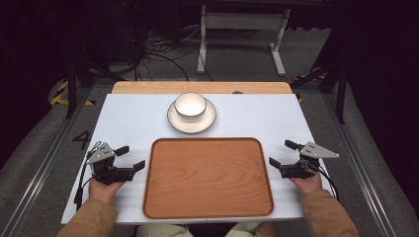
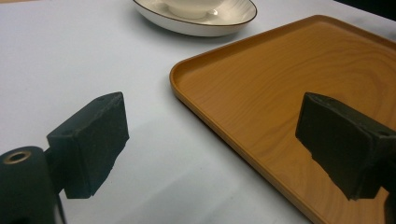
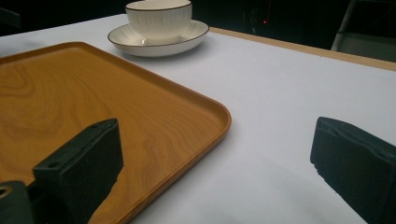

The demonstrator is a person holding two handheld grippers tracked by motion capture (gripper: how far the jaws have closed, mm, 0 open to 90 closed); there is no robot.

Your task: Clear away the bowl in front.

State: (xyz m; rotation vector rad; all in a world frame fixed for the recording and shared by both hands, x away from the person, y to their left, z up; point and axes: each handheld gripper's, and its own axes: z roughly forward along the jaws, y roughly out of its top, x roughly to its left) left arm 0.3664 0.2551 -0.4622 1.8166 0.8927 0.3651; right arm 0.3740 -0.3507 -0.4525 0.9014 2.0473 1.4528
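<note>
Left tongs (image 1: 132, 158): standing wide open and holding nothing, hovering just beside the tray's left edge; in the left gripper view one jaw is sitting over the bare table and the other over the wood.
Right tongs (image 1: 282, 154): likewise gaping and empty, waiting just beside the tray's right edge, jaws pointing inward toward the left pair.
Tray (image 1: 207, 177): lying flat and bare between the two pairs of tongs, its raised rim running close under both.
Step in hand: judging by the pose, the tongs are getting ready to take hold, and the tray's two side rims are lying nearest them.
Doing it well: each pair should be straddling the rim squarely, one jaw inside the lip and one outside, closing at matching spots opposite each other so the tray is rising level, not tipping.
Bowl (image 1: 190, 104): sitting upright on a saucer (image 1: 191, 122), beyond the tray's far edge and well ahead of both tongs, apart from the tray.
Table (image 1: 133, 118): showing a plain white top, with a wooden strip along the far edge.
Room: lying dark beyond the table, with cables trailing on the floor and a pale metal stand (image 1: 242, 29) farther back.
</note>
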